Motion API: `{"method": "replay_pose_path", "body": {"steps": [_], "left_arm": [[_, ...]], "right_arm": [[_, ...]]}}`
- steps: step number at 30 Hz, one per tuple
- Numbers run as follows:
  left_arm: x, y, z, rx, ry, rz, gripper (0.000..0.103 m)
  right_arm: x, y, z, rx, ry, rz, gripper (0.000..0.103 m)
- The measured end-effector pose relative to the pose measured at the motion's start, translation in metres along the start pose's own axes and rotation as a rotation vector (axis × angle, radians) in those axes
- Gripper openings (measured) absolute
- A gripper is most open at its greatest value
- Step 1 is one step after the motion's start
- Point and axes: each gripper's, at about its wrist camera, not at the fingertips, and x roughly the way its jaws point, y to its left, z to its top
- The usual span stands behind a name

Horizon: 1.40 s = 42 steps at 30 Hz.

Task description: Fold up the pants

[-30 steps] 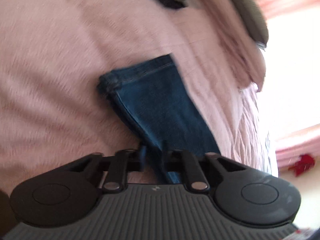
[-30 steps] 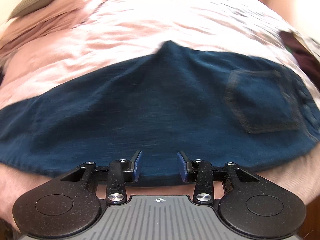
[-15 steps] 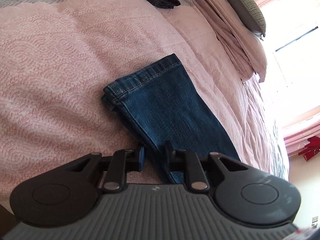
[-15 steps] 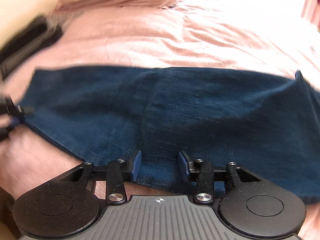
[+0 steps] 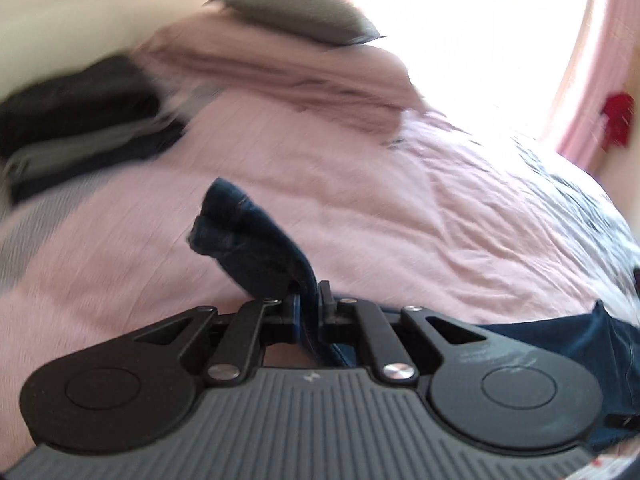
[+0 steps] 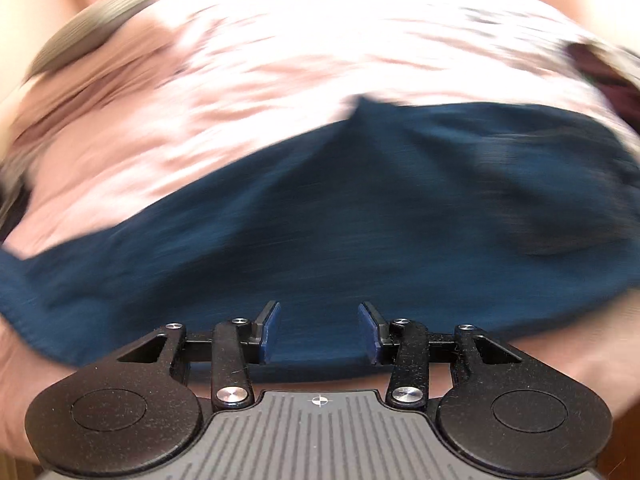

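Pants point(image 5: 256, 248) hem in left claw point(image 5: 309, 300)

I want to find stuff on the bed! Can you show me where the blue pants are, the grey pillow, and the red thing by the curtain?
blue pants point(image 6: 360, 208): right wrist view, on the wide middle of the cloth.
grey pillow point(image 5: 296, 12): left wrist view, on its top face.
red thing point(image 5: 618, 118): left wrist view, on its blurred middle.

1. We see open pink bed point(image 5: 360, 208) cover beyond the raised end of the pants point(image 5: 248, 240), with room to pass.
2. A dark stack of clothes point(image 5: 80, 120) blocks the far left.
3. Bunched pink bedding point(image 5: 280, 76) and a grey pillow point(image 5: 296, 12) close off the head end.
4. In the right wrist view, the pants point(image 6: 340, 208) spread across the near bed point(image 6: 160, 128), with bare cover beyond them.
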Motion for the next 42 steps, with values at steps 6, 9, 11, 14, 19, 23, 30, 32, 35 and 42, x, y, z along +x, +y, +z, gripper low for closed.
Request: {"method": "replay_pose_path", "body": {"steps": [6,9,11,14,19,23,30,32,35,42], "left_arm": [[-0.032,-0.136,0.023,0.246,-0.123,-0.198,0.004],[-0.037,-0.211,-0.002,0.319,-0.103,-0.364,0.005],[-0.027,-0.254,-0.033,0.353,-0.02,-0.464,0.011],[0.012,-0.3,-0.098,0.434,0.221,-0.507,0.029],[0.018,-0.278,-0.129,0.386,0.314,-0.418,0.026],[0.007,-0.229,-0.098,0.271,0.268,-0.29,0.026],[0.013,-0.171,-0.068,0.172,0.265,-0.125,0.025],[0.015,-0.162,-0.072,0.137,0.282,-0.126,0.026],[0.018,-0.155,-0.077,0.096,0.284,-0.129,0.026],[0.023,-0.153,-0.079,0.092,0.287,-0.131,0.029]], "right_arm": [[-0.04,-0.111,0.016,0.115,-0.047,-0.139,0.04],[-0.047,-0.149,0.019,0.158,-0.047,-0.171,0.04],[-0.046,-0.167,0.021,0.184,-0.03,-0.16,0.04],[-0.037,-0.181,0.021,0.197,-0.013,-0.11,0.04],[-0.019,-0.185,0.029,0.242,-0.015,0.155,0.04],[0.021,-0.167,0.035,0.32,0.089,0.44,0.04],[0.075,-0.116,0.057,0.091,0.155,0.553,0.039],[0.086,-0.114,0.061,0.061,0.169,0.605,0.039],[0.096,-0.114,0.062,0.041,0.204,0.645,0.039],[0.077,-0.127,0.054,0.039,0.182,0.666,0.004]]}}
